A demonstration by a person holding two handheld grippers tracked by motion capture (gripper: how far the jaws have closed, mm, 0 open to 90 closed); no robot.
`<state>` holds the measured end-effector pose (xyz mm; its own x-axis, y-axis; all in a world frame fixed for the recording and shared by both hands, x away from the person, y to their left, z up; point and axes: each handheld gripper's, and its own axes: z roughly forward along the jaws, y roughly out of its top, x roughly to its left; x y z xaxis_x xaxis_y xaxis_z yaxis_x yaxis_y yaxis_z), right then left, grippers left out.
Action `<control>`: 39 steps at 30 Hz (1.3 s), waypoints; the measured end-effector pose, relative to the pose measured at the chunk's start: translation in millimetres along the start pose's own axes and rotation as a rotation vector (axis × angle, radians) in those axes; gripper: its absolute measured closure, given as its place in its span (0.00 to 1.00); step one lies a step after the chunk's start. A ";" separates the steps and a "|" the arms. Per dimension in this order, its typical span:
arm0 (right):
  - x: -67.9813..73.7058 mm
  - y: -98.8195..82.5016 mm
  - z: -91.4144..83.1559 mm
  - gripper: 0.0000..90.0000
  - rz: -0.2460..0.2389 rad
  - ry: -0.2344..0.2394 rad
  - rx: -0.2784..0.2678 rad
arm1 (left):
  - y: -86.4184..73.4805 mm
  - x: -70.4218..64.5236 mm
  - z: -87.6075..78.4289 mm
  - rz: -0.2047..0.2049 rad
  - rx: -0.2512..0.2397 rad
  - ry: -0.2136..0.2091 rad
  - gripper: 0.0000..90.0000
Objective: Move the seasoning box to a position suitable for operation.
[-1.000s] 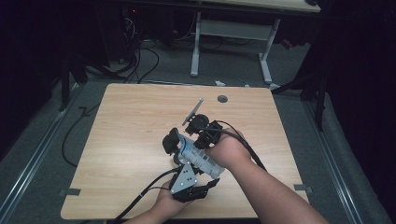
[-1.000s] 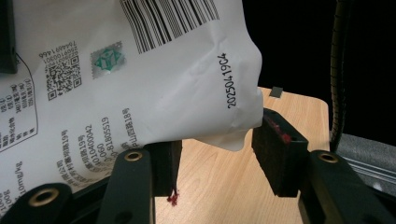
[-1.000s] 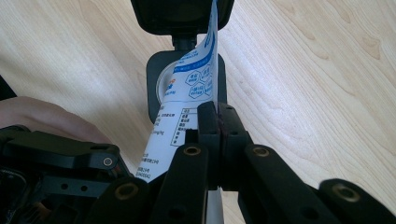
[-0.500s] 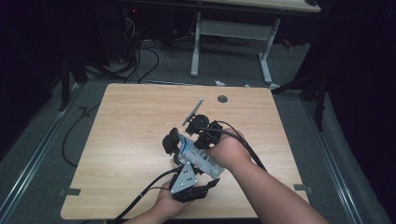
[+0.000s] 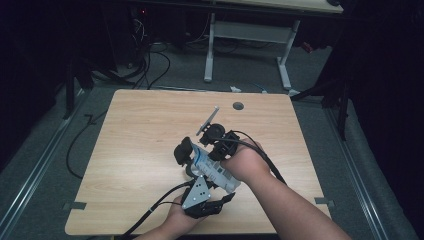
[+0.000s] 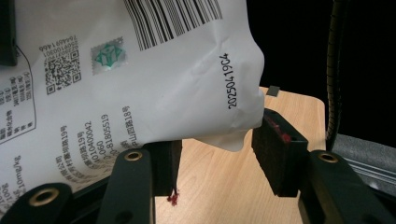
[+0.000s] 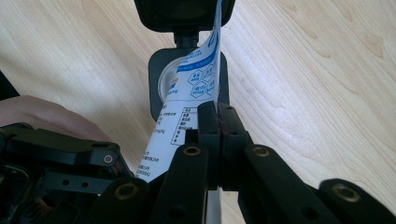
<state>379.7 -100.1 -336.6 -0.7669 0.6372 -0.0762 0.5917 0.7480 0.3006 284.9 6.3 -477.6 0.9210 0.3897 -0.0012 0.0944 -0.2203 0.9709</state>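
A white packet (image 5: 220,175) with blue print, a barcode and small text hangs between both grippers above the front middle of the wooden table (image 5: 140,130). My left gripper (image 5: 192,172) comes up from the near edge, a grey plate on top. In the left gripper view the bulging packet (image 6: 163,70) fills the space between the pads of the left gripper (image 6: 219,149), which press on its lower end. My right gripper (image 7: 217,121) is shut flat on the packet's thin sealed edge (image 7: 191,88). In the high view the right gripper (image 5: 212,152) reaches in from the right.
A round hole (image 5: 238,106) sits near the table's far edge. Tape marks (image 5: 75,206) lie at the front corners. Behind the table stands a white desk frame (image 5: 250,45). Cables (image 5: 150,65) trail over the grey floor at the left.
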 end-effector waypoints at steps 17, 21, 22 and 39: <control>2.6 -6.0 0.4 1.00 -0.005 0.015 -0.011 | -11.1 -1.3 -3.1 -0.011 0.030 0.001 0.59; 4.7 -8.9 1.6 1.00 -0.001 0.023 -0.011 | -15.3 -2.4 -3.5 -0.010 0.042 0.001 0.59; 4.6 -9.7 1.7 1.00 -0.006 0.023 -0.011 | -16.7 -2.1 -3.5 -0.010 0.046 0.001 0.59; 5.9 -18.4 -1.1 1.00 0.019 0.039 -0.031 | -33.1 -1.7 2.6 -0.035 0.098 -0.004 0.64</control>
<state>364.0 -110.4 -341.5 -0.7649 0.6432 -0.0334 0.5987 0.7292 0.3313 281.1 10.5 -510.3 0.9179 0.3952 -0.0357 0.1630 -0.2935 0.9420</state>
